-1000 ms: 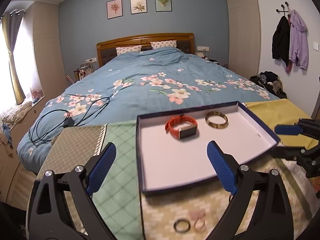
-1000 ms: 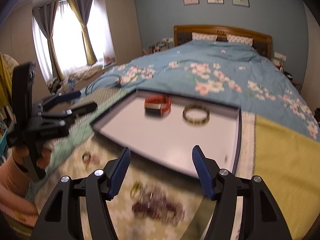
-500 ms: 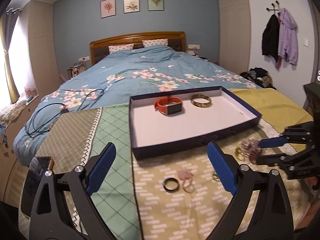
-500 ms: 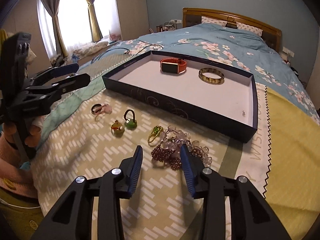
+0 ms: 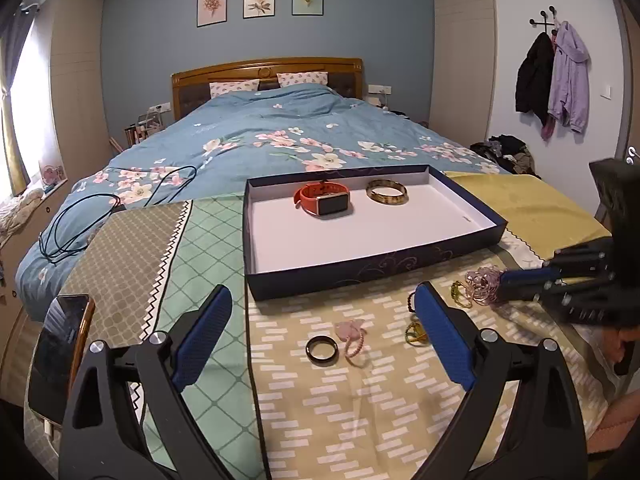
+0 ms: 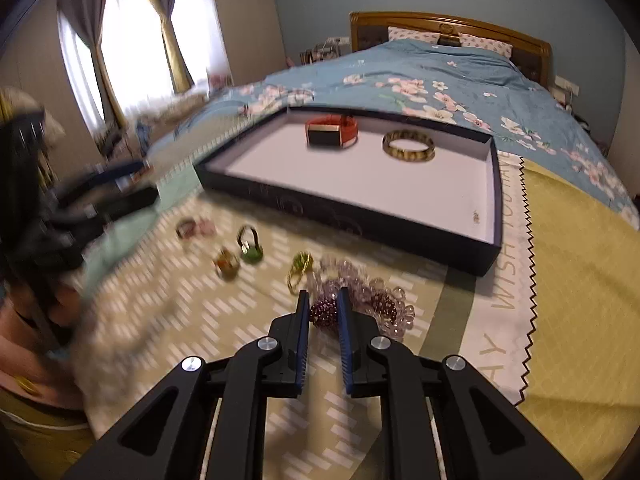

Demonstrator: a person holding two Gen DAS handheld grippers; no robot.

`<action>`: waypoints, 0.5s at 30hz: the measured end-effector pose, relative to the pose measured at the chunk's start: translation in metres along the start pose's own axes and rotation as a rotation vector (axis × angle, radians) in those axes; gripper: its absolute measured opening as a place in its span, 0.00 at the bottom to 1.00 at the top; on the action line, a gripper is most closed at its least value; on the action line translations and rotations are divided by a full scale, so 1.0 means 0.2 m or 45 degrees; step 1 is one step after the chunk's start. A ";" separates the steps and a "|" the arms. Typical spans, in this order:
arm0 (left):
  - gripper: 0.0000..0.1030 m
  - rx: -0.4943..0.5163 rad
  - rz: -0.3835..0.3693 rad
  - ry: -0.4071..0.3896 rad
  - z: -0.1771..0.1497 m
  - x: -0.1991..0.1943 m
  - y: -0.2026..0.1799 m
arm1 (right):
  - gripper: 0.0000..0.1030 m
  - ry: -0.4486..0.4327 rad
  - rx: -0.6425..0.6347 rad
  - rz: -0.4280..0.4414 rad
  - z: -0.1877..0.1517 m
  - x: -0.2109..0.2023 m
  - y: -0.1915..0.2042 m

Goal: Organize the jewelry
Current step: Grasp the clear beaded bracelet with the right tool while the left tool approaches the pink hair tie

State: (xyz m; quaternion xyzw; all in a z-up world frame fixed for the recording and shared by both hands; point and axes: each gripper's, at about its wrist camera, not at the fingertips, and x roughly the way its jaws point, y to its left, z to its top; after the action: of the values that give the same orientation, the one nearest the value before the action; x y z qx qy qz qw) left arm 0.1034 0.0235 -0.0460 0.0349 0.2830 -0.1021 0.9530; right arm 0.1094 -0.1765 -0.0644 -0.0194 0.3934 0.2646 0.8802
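- Blue-walled bedroom, with a patchwork cloth (image 5: pixel 360 392) spread over the foot of a floral-quilted bed (image 5: pixel 280 136), carried the jewelry.
- A shallow dark-blue cardboard tray with a white floor (image 6: pixel 360 220) lay across the middle of the cloth; inside, along its far edge, sat one orange-strapped wristwatch (image 6: pixel 331 133) and one mottled gold bangle (image 6: pixel 408 146), apart from each other.
- The step in hand looked to be picking up the tangle of purple and clear bead bracelets (image 6: pixel 372 304), which lay on the cloth just before the tray's near right corner.
- The right hand-held gripper (image 6: pixel 324 300) had just been closing; its jaws stood narrow with dark purple beads between them, though firm pad contact could not be made out.
- The left hand-held gripper (image 5: pixel 320 320) hung wide and empty over the near edge of the cloth.
- Loose pieces left on the cloth, counted: one black ring (image 5: pixel 322 349), one pink flower ring (image 5: pixel 352 334), two green-stoned rings (image 6: pixel 250 246), one yellow-green ring (image 6: pixel 300 266), and the bead tangle, whose strands could not be counted.
- One dark smartphone (image 5: pixel 60 356) lay at the cloth's near left corner.
- Next, I judge, the grip needed to catch a whole strand, then lift clear of the tray wall and set down in the tray's bare half.
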 end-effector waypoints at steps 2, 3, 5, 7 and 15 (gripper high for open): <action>0.89 0.003 -0.002 0.003 0.00 0.01 0.00 | 0.12 -0.039 0.041 0.032 0.02 -0.04 -0.02; 0.89 0.004 -0.005 0.005 0.00 0.01 -0.01 | 0.12 -0.066 0.063 0.049 0.04 -0.08 -0.04; 0.89 0.006 -0.009 0.007 0.00 0.01 -0.01 | 0.12 -0.079 0.070 0.079 0.05 -0.10 -0.04; 0.89 0.006 -0.010 0.007 0.00 0.01 -0.01 | 0.12 -0.066 0.037 0.094 0.06 -0.10 -0.02; 0.89 -0.008 -0.036 0.031 0.00 0.04 -0.01 | 0.15 0.042 -0.039 0.182 -0.02 -0.07 0.06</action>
State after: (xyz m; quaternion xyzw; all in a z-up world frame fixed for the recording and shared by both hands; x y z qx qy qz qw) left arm 0.1089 0.0203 -0.0506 0.0291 0.2952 -0.1144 0.9481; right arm 0.0934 -0.1737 -0.0550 -0.0091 0.4040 0.3323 0.8522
